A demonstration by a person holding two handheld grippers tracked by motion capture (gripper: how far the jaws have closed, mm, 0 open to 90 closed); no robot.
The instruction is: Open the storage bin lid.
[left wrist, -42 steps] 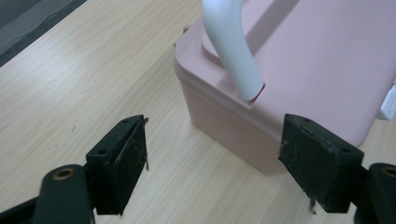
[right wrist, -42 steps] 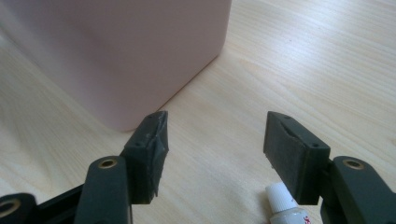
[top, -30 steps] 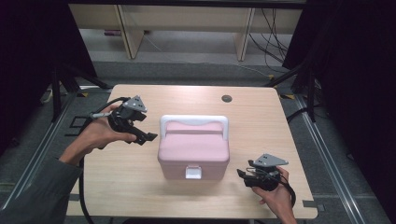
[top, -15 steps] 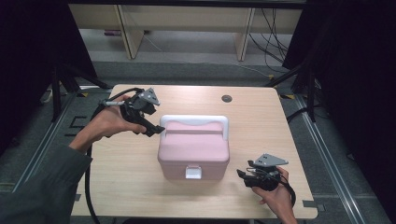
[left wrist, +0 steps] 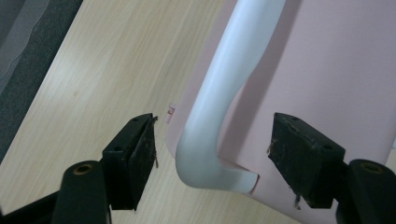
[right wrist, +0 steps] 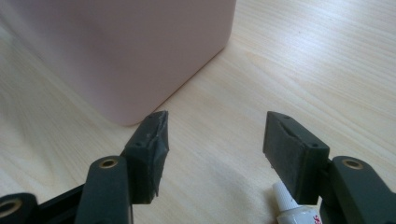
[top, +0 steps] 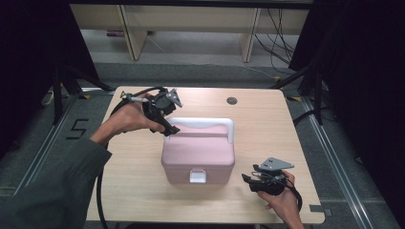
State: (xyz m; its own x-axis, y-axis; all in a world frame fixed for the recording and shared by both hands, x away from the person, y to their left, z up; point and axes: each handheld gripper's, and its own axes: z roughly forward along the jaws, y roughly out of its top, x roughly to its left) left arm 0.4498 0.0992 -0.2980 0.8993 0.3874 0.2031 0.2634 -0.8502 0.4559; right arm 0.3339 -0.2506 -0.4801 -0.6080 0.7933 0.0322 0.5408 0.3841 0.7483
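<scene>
Even overhead light, dark surroundings, soft shadows, slight blur, perhaps mild edge distortion

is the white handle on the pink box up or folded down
Folded down: the white curved handle lies flat on the pink plastic box lid.

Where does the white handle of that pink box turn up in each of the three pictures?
High view: the white plastic handle runs along the far top edge of the pink plastic box, mid-table.
Left gripper view: the handle curves from top centre down between the open jaws.
Right gripper view: no handle here; the box's pink wall is at upper left.
Shared landmark: the pink box.
</scene>
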